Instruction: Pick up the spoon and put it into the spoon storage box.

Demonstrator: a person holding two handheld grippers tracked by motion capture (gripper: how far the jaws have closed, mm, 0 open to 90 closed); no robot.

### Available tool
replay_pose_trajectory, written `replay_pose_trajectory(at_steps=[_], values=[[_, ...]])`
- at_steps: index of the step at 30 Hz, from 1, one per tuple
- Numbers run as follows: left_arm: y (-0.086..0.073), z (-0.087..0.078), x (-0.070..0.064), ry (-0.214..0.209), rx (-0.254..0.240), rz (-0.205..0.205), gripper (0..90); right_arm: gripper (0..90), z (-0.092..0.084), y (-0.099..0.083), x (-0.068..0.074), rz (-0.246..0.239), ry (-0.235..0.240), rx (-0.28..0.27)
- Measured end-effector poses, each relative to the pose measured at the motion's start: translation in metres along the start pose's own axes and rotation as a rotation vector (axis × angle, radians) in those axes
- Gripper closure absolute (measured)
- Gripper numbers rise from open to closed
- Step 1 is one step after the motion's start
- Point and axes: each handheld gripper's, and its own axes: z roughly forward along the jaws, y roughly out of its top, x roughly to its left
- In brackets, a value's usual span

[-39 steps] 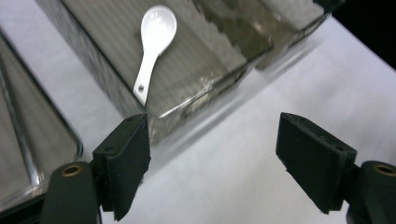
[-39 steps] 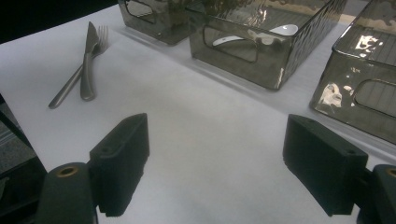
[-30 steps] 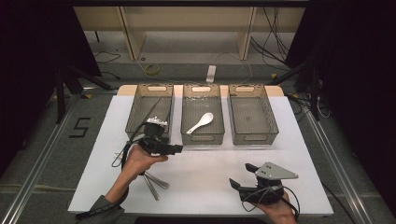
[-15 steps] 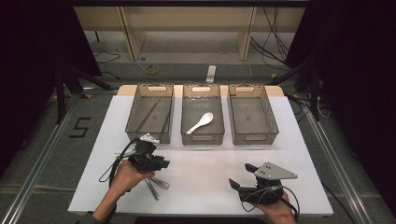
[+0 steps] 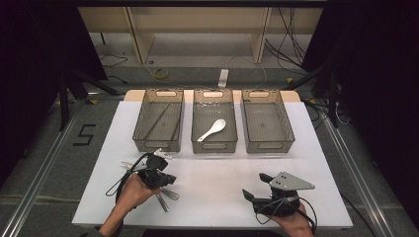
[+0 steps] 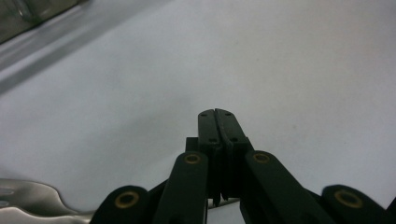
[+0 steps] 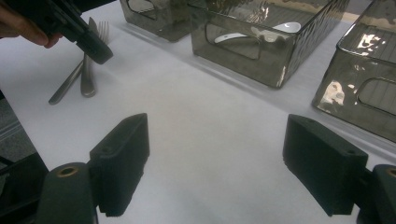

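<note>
Left claw (image 6: 217, 116) has just been snapping shut, pads meeting tip to tip with nothing I can see between them, right above the metal cutlery (image 5: 167, 193) lying on the white table (image 5: 222, 197) near its front edge. I'd guess that stuff's stiff, light and slick and lies flat, so pinch narrow across a handle around mid-length. Right claw (image 7: 215, 158) sits wide open, empty.

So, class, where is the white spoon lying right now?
In the high view, the white spoon lies inside the middle bin of the three grey bins, at the far side of the white table, its bowl pointing to the far right.
</note>
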Motion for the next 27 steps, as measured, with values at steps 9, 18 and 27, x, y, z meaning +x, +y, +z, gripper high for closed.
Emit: replay_pose_trajectory(at_steps=[9,18,27], values=[[-0.0054,0.0047,0.0008,0.012,0.044,0.002,89.1,23.7,-0.0001,-0.0001,-0.0009,-0.001,0.000,0.000],[-0.0072,0.0058,0.0016,0.008,0.063,-0.004,89.1,23.8,-0.0001,-0.0004,-0.0023,0.000,0.002,-0.001],[-0.0094,0.0069,0.0000,0.003,0.086,0.001,89.1,23.7,-0.0002,-0.0006,-0.0032,0.009,0.002,-0.003]])
